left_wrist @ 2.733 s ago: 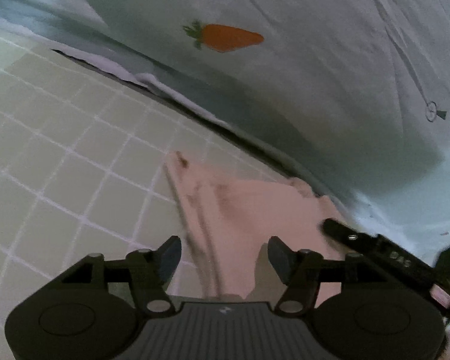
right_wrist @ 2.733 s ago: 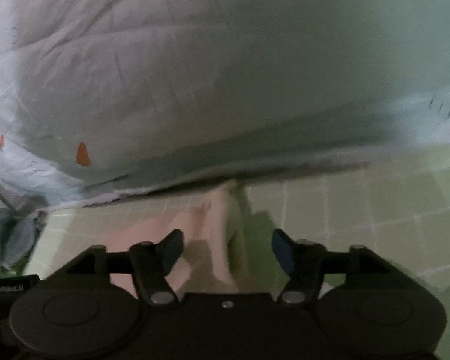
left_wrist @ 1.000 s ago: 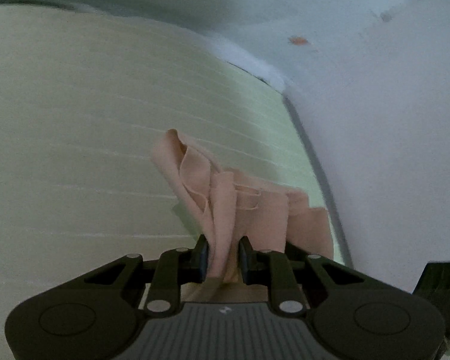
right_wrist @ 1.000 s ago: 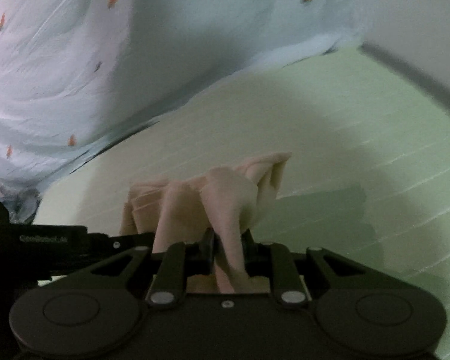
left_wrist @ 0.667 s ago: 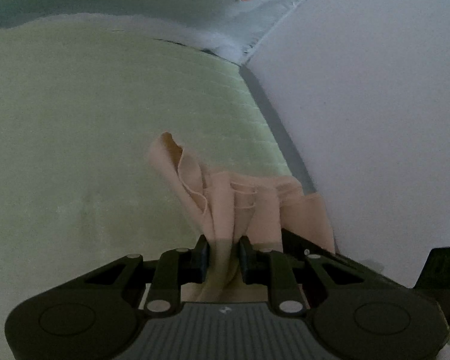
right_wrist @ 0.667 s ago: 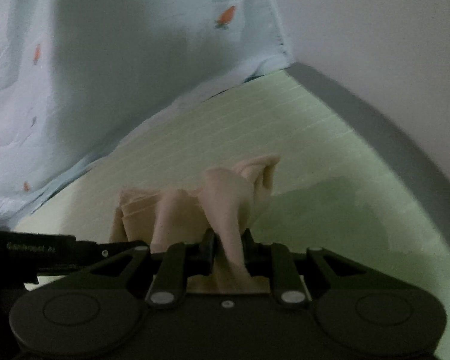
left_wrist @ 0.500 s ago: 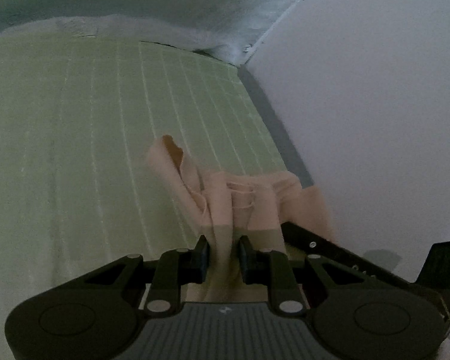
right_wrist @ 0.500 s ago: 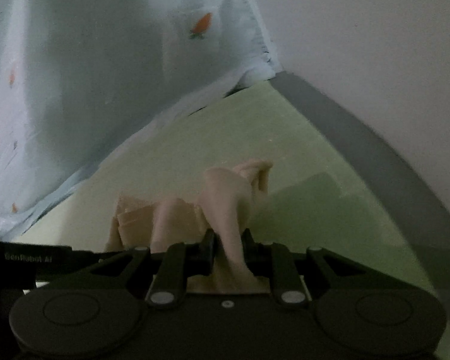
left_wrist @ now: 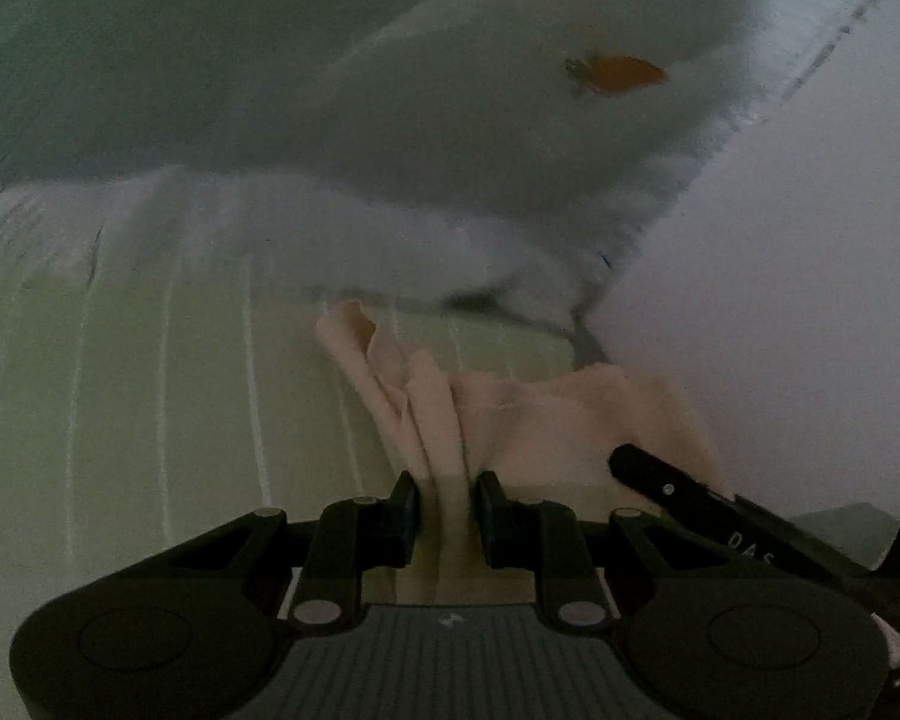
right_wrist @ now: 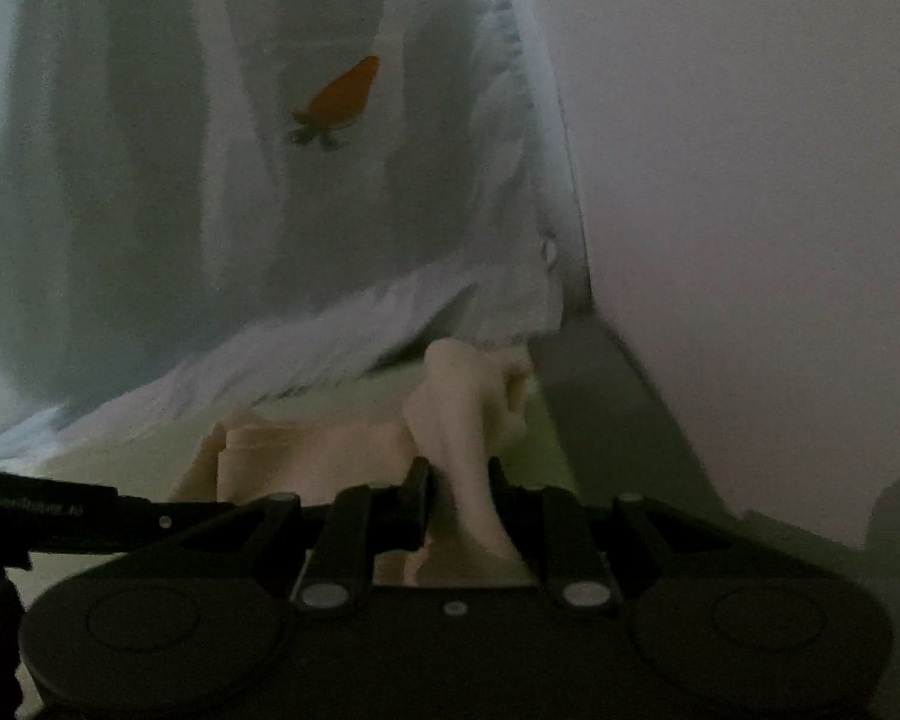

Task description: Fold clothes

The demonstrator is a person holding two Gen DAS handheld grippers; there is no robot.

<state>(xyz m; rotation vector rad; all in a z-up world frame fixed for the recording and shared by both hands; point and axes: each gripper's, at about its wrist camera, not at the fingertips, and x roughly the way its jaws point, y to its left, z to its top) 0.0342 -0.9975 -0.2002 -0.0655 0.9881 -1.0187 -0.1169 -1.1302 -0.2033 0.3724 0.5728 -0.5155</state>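
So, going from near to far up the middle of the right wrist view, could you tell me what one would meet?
Right gripper shut on the peach cloth → green checked sheet → pale blue carrot-print fabric, with its orange carrot farthest up.

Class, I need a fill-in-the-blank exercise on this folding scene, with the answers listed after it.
1. The left gripper is shut on the peach-pink ____.
2. The pale blue quilt carries a printed orange ____.
3. The light green sheet is crossed by thin ____ lines.
4. The number of grippers pinching the peach-pink cloth garment is ____.

Answers: garment; carrot; white; two
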